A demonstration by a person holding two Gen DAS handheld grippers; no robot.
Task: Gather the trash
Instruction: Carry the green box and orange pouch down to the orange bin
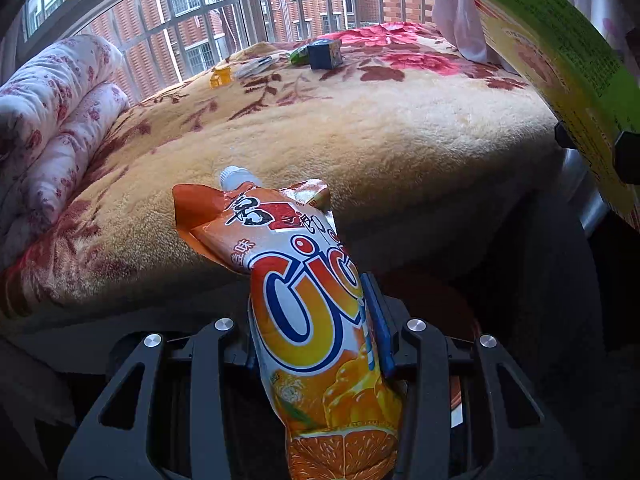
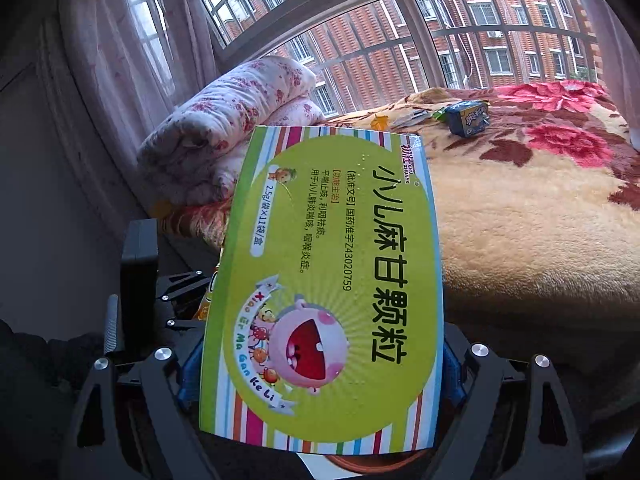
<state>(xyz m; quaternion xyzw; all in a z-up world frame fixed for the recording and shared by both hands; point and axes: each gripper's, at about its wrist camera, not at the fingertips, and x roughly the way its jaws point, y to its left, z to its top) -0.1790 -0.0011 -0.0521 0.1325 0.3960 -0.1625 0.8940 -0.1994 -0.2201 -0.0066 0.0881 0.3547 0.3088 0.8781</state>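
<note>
My left gripper (image 1: 316, 320) is shut on an orange juice pouch (image 1: 304, 280) with a white cap, held upright over the near edge of the bed. Its blue right pad (image 1: 380, 320) presses the pouch's side; the left pad is hidden behind it. In the right wrist view, my right gripper (image 2: 320, 368) is shut on a wide green medicine box (image 2: 328, 272), with blue pads at both edges. That box (image 1: 560, 60) also shows at the upper right of the left wrist view. Far across the bed lie a dark blue carton (image 1: 326, 54), a green wrapper (image 1: 298, 55), a silver wrapper (image 1: 254, 66) and a small orange item (image 1: 221, 76).
The bed carries a beige blanket (image 1: 360, 128) with red flowers. A folded floral quilt (image 1: 52, 112) lies at its left end. A barred window (image 1: 192, 8) runs behind the bed. A reddish-brown round container (image 1: 436, 304) sits on the dark floor below both grippers.
</note>
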